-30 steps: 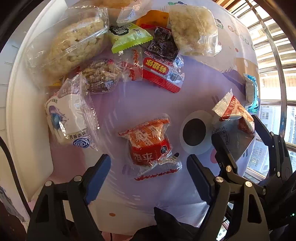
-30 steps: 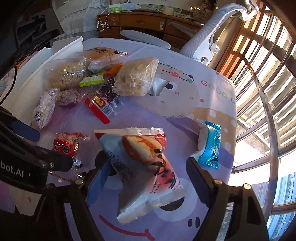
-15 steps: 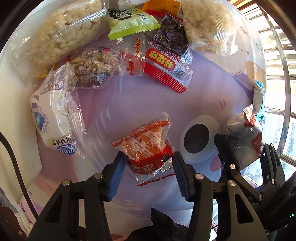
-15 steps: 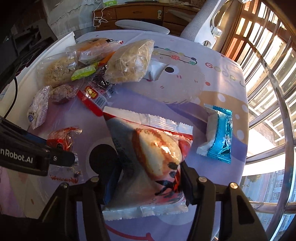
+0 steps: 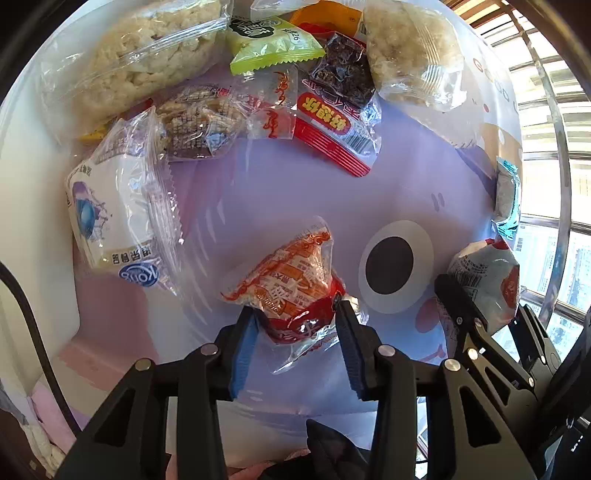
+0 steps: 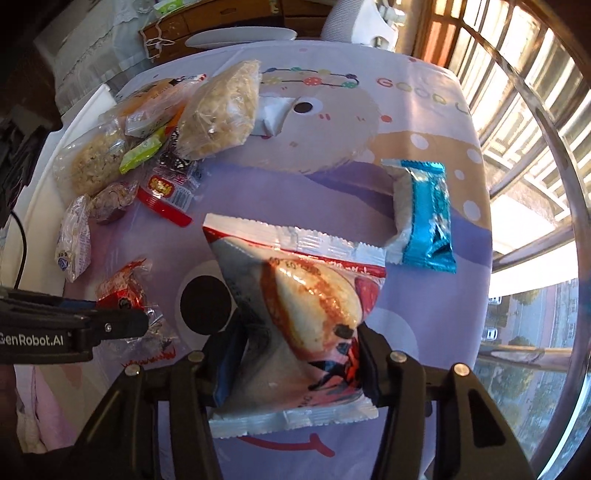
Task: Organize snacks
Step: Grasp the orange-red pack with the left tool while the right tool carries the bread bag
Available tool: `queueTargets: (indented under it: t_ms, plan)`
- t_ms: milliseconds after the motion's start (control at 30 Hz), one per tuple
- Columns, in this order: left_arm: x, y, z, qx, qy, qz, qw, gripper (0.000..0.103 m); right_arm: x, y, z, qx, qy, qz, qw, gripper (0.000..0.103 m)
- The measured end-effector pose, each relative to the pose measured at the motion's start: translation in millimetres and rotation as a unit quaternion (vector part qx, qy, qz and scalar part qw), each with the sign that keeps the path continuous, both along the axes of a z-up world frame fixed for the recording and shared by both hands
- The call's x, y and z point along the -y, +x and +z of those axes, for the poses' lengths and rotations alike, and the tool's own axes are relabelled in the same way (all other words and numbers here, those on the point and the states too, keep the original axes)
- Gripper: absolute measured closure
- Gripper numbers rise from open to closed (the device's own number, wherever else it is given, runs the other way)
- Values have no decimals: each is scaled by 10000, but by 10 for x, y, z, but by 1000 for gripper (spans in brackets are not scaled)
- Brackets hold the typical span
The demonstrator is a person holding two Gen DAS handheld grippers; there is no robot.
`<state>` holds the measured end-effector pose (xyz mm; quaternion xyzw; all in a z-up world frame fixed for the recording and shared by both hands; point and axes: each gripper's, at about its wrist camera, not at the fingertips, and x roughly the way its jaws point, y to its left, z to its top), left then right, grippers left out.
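Your left gripper (image 5: 297, 325) is closing w/ its blue pads pinching the red-orange snack pack (image 5: 291, 284) on the purple tablecloth (image 5: 295, 195). Your right gripper (image 6: 295, 354) is also closing, both pads squeezing the grey-red bun packet (image 6: 306, 317), just beside the blue packet (image 6: 428, 214). Other snacks sit piled at the cloth's far-left side.

Orange packet (image 5: 325, 16): cut by the left wrist view's top edge, mostly buried under neighbouring snacks; print unreadable.
Yellow wrapper (image 5: 96, 133): only a sliver shows beneath the puffed-rice bag (image 5: 147, 62).
Blue packet (image 5: 508, 199): squeezed at the left wrist view's rim, label illegible.
Bun packet (image 6: 295, 325): lower sides covered by the right gripper (image 6: 295, 365) fingers.
Desk (image 6: 424, 122): far edge partly hidden.
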<state>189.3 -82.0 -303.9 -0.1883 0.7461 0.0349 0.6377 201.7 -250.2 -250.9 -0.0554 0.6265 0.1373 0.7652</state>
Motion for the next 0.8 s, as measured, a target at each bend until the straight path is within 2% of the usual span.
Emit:
queueTargets:
  t_ms: [167, 333, 500, 633, 667, 800]
  plan:
    - [-81, -152, 123, 115, 22, -18, 9999, 65, 123, -7, 14, -326, -116, -395, 9986, 50]
    - [-248, -360, 333, 334, -14, 49, 9994, 65, 255, -93, 24, -838, -7, -873, 9926, 50]
    - [-378, -552, 600, 649, 52, 73, 9979, 65, 297, -325, 99, -1122, -15, -1011, 9885, 50]
    - [-402, -692, 909, 938, 116, 29, 9955, 65, 258, -546, 211, -1285, 111, -1132, 9852, 50]
    - [-367, -739, 1110, 1006, 136, 25, 9948, 65, 235, -587, 243, -1313, 143, -1148, 9846, 50]
    - [-435, -820, 1370, 1347, 199, -15, 9907, 65, 27, -801, 375, -1332, 191, -1127, 9845, 50]
